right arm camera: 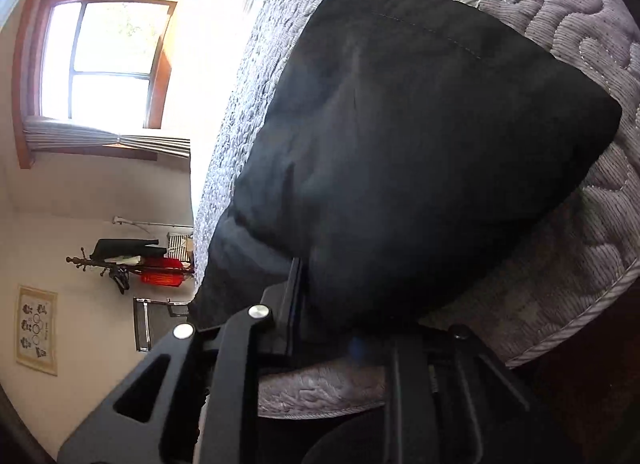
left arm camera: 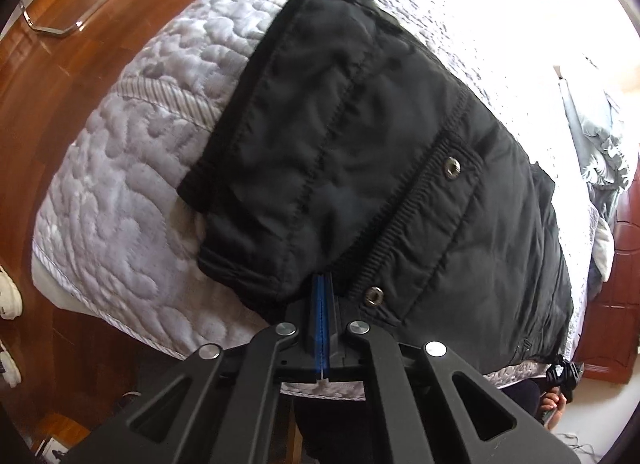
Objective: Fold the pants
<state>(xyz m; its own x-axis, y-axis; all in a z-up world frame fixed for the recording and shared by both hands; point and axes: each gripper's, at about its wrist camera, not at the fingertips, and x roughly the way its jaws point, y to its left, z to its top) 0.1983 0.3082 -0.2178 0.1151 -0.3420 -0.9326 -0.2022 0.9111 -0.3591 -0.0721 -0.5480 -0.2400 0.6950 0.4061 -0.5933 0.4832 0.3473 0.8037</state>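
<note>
Black padded pants (left arm camera: 360,167) lie folded on a grey quilted bed (left arm camera: 120,191), with an elastic waistband and two metal snaps (left arm camera: 452,167) showing. My left gripper (left arm camera: 322,284) is shut at the near edge of the pants, its blue pads pressed together on a fold of the black cloth. In the right wrist view the pants (right arm camera: 420,135) are a dark bulky fold. My right gripper (right arm camera: 316,276) holds the pants' near edge between its fingers; the cloth covers the right finger.
Wooden floor (left arm camera: 60,75) lies left of the bed, with a chrome chair base (left arm camera: 80,3) and white shoes (left arm camera: 8,296). Pillows (left arm camera: 600,135) lie at the head. A window (right arm camera: 104,59), coat rack (right arm camera: 132,264) and wall picture (right arm camera: 36,330) stand beyond the bed.
</note>
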